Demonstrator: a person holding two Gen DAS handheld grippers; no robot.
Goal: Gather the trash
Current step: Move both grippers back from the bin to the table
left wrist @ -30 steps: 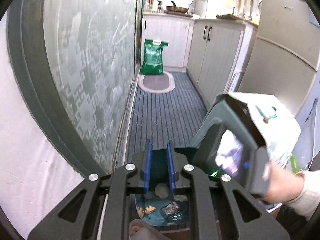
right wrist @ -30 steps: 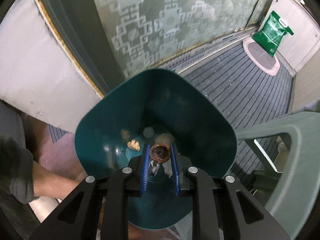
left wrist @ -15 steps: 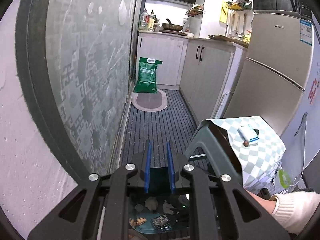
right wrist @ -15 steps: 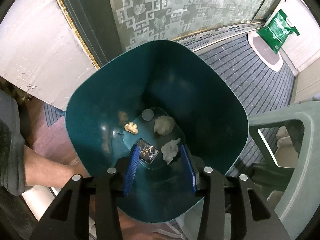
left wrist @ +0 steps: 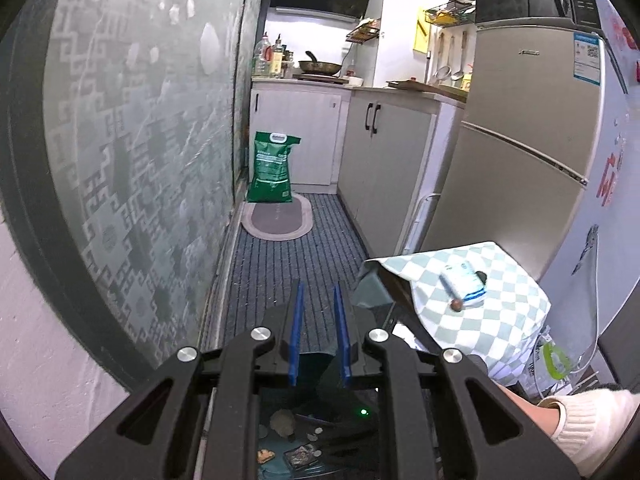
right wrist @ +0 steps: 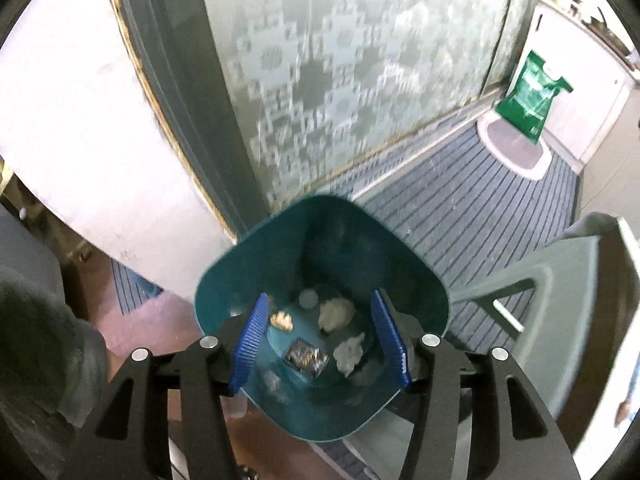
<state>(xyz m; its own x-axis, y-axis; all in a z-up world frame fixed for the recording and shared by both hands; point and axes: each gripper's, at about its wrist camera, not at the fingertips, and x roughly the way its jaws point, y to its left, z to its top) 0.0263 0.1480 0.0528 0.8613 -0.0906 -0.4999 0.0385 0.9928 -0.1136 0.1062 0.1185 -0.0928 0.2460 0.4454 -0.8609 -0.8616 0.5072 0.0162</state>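
A teal trash bin (right wrist: pixel 404 276) stands on the floor below my right gripper (right wrist: pixel 326 344), which is open and empty above its mouth. Inside lie crumpled white tissues (right wrist: pixel 336 314), a dark foil wrapper (right wrist: pixel 305 358) and a small yellowish scrap (right wrist: pixel 282 320). My left gripper (left wrist: pixel 319 344) holds the bin's rim (left wrist: pixel 316 362) between its narrow blue fingers; the bin's trash (left wrist: pixel 282 422) shows below it. On the checkered cloth (left wrist: pixel 480 320) to the right lie a small white-blue packet (left wrist: pixel 464 280) and a brown nut-like bit (left wrist: pixel 456 305).
A patterned glass door (left wrist: pixel 132 152) runs along the left. A green bag (left wrist: pixel 271 168) and an oval mat (left wrist: pixel 276 220) lie at the far end of the striped floor. Cabinets (left wrist: pixel 384 152) and a fridge (left wrist: pixel 520 152) line the right. A grey-green stool (right wrist: pixel 560 292) stands beside the bin.
My right gripper opened and dropped the brown piece into the bin, then lifted away from it. The left view tilted upward, with its fingers still on the rim.
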